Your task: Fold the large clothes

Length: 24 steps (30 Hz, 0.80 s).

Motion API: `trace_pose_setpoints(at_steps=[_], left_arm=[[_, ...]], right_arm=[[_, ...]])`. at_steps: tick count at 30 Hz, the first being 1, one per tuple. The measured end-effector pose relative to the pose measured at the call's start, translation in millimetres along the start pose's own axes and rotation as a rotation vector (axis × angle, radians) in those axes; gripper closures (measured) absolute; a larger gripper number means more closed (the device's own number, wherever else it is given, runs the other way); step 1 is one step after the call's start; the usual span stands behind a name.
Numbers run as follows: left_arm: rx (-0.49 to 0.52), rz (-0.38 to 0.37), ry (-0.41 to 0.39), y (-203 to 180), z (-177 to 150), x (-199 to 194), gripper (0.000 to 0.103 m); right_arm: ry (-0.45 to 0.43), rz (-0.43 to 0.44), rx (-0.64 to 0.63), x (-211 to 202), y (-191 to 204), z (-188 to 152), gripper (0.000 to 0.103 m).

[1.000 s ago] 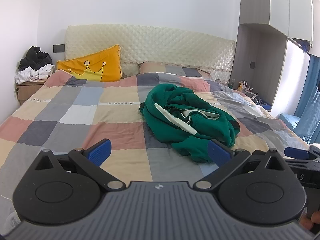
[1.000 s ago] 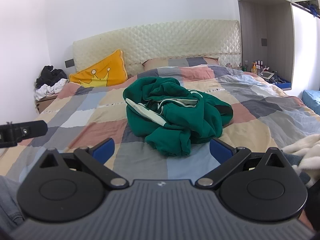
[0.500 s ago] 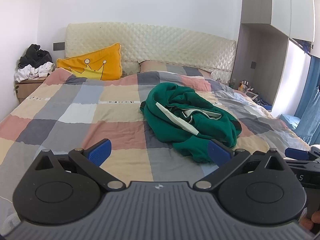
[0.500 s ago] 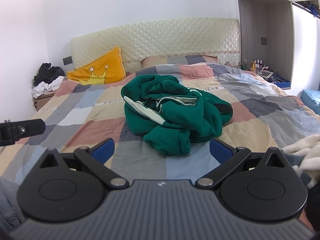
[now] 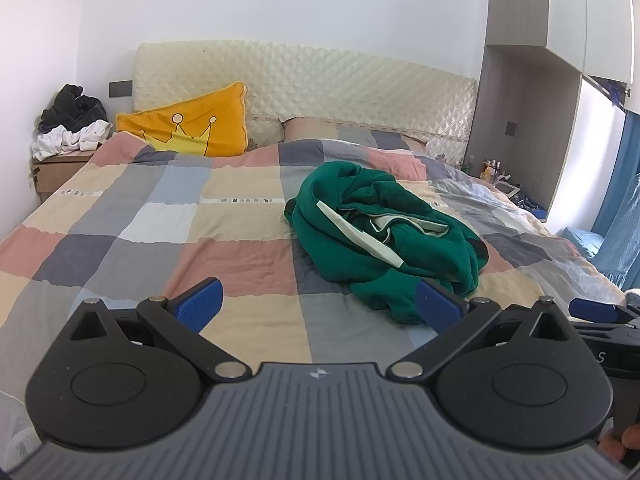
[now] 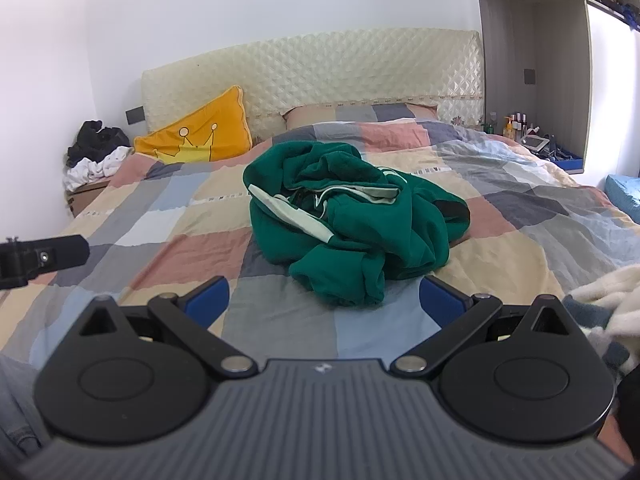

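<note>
On the checked quilt (image 5: 168, 248), seen from the left wrist, the green sweatshirt (image 5: 384, 240) lies in a crumpled heap, on the side away from the yellow crown cushion (image 5: 192, 124) and nearer the foot of the bed than it. A pale stripe (image 5: 356, 234) runs across the heap's top folds. The left gripper (image 5: 320, 304) hangs short of the heap with its blue fingers spread wide and nothing between them; its right finger (image 5: 438, 306) overlaps the heap's near hem in the picture, though contact cannot be told.

From the right wrist, the sweatshirt (image 6: 352, 216) sits straight ahead, in front of the cushion (image 6: 200, 134) and well apart from it. The right gripper (image 6: 324, 298) is likewise spread and empty, just short of the near fold.

The cloth looks thick, soft and limp, probably fleece: likely moderately heavy for a garment, not slippery, not fragile, and sure to sag and drag on the quilt. A sound hold would be a single edge layer, such as the hem or a cuff, since pinching the bunched middle would lift several layers at once.
</note>
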<state>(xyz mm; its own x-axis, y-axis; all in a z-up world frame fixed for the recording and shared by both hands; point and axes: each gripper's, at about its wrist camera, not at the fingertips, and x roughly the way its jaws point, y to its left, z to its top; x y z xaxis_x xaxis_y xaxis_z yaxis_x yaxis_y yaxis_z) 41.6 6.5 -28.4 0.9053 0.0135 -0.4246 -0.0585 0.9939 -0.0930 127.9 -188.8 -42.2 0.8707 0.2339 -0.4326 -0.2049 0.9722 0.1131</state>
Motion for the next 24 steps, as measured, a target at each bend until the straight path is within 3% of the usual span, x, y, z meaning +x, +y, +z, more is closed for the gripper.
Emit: trace_pose_setpoints(at_steps=[24], left_arm=[[0.0,-0.003,0.006,1.6,-5.3,3.3,0.0]], right_arm=[[0.009,0.016,0.013,2.3,-0.6,-7.4,0.0]])
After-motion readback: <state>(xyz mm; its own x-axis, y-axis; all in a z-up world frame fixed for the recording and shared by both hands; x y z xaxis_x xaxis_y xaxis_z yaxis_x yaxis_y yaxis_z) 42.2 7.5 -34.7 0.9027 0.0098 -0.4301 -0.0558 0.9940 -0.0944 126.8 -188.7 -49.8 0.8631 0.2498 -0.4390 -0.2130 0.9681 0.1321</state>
